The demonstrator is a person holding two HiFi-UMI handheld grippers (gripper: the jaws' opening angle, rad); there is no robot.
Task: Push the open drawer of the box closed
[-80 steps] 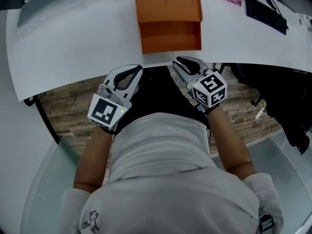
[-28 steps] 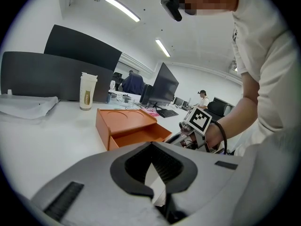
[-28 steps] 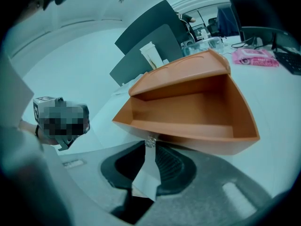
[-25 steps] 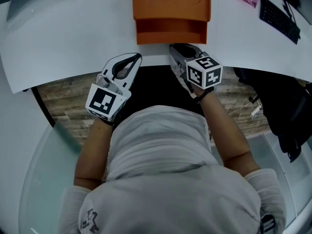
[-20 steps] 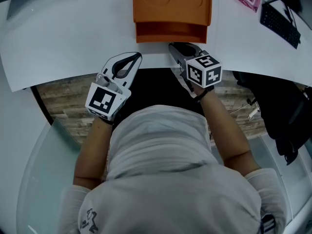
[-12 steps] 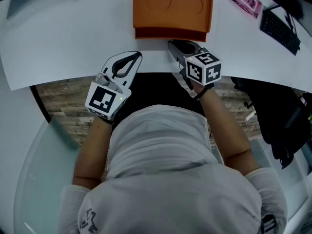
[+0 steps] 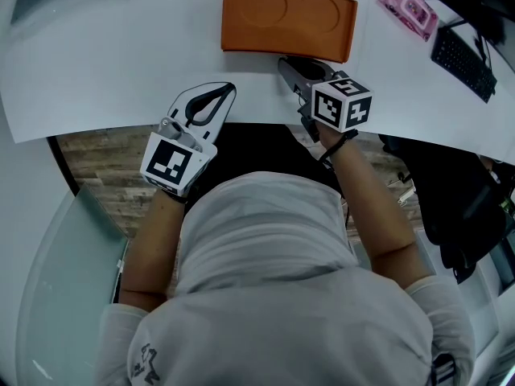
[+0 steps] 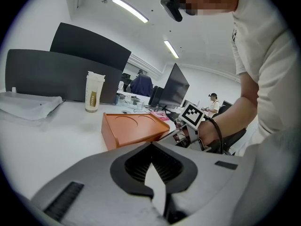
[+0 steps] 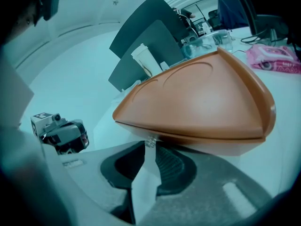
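The orange box (image 7: pixel 288 18) lies on the white table (image 7: pixel 105 63), its drawer pushed in flush with the front. My right gripper (image 7: pixel 286 61) is at that front, tips against the small drawer knob (image 9: pixel 150 141). Its jaws are just starting to open; the tips still look together and nothing sits between the pads. In the right gripper view the box (image 9: pixel 197 98) fills the space just above the right gripper (image 9: pixel 149 145). My left gripper (image 7: pixel 231 88) hovers over the table's near edge, left of the box, shut and empty. The left gripper view shows the box (image 8: pixel 134 128) ahead.
A pink packet (image 7: pixel 406 5) and a black keyboard (image 7: pixel 460 51) lie at the far right. A tall paper cup (image 8: pixel 94 92) and a crumpled clear bag (image 8: pixel 28 105) sit at the back left before dark dividers. Monitors and other people are behind.
The right gripper moved forward against the drawer front, and the drawer slid into the box until flush. The left gripper stayed where it was.
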